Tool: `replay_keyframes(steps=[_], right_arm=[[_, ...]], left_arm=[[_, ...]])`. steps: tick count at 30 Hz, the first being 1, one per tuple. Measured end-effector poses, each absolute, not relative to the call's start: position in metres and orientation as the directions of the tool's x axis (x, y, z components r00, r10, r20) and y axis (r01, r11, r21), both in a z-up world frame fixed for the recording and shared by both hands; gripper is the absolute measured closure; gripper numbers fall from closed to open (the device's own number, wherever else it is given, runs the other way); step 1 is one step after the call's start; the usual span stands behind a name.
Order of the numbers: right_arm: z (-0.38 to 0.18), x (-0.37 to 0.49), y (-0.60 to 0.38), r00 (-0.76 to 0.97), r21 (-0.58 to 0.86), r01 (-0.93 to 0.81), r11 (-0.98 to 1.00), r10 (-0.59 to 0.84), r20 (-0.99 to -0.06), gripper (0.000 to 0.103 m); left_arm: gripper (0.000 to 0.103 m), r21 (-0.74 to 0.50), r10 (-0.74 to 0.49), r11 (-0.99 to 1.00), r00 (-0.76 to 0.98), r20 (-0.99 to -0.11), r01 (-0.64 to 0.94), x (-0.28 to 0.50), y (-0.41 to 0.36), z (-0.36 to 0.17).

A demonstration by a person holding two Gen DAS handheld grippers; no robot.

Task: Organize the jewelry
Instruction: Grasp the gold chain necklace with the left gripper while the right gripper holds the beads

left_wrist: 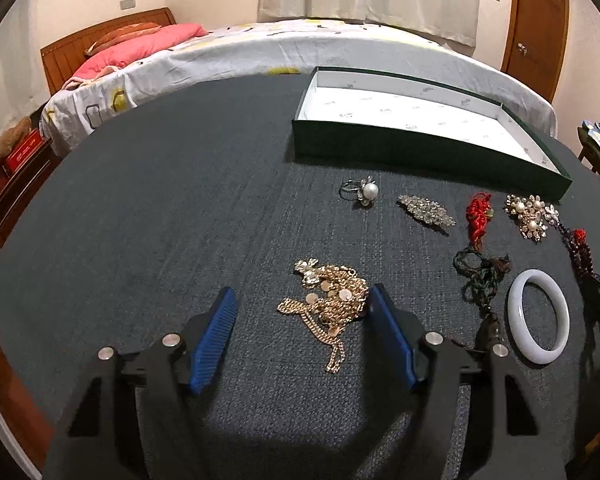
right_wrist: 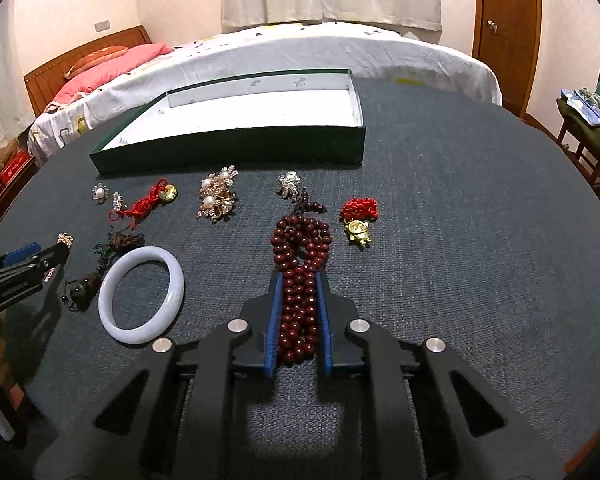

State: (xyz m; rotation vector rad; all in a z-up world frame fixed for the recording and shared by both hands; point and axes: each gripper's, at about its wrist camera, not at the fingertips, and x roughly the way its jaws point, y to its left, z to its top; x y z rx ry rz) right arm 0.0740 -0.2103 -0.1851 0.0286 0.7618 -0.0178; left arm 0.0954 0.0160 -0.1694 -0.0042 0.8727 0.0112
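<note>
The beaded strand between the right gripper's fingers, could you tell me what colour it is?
Dark red; the beaded strand shows best in the right wrist view.

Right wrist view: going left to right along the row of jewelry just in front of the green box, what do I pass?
Pearl flower ring → red cord charm → pearl brooch cluster → silver brooch → red knot with gold charm.

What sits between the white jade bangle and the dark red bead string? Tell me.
Nothing: in the right wrist view only bare dark cloth separates the white jade bangle from the dark red bead string.
</note>
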Motion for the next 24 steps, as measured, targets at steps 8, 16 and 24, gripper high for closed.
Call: replay_keyframes(steps=[8, 16, 24], right_arm=[[-0.186, 0.074, -0.21, 0.724, 0.024, 0.025, 0.999, -0.002, -0.69, 0.086], [-0.185, 0.074, -0.211, 0.726, 0.041, 0.023, 0.999, 0.011, -0.687, 0.086], [-0.186, 0.074, -0.211, 0.727, 0.047, 0.021, 0.999, 0.017, -0.686, 0.087]], left_arm=[[0.053, -0.002, -0.02, 1.0, 0.647, -0.762, 0.029, 0.095, 0.014, -0.169], [0.081, 0.02, -0.036, 0.997, 0.654, -0.755, 0.078, 0.092, 0.006, -0.167], [0.088, -0.02, -0.061, 0.997, 0.66, -0.749, 0.069, 0.091, 0.012, -0.167]])
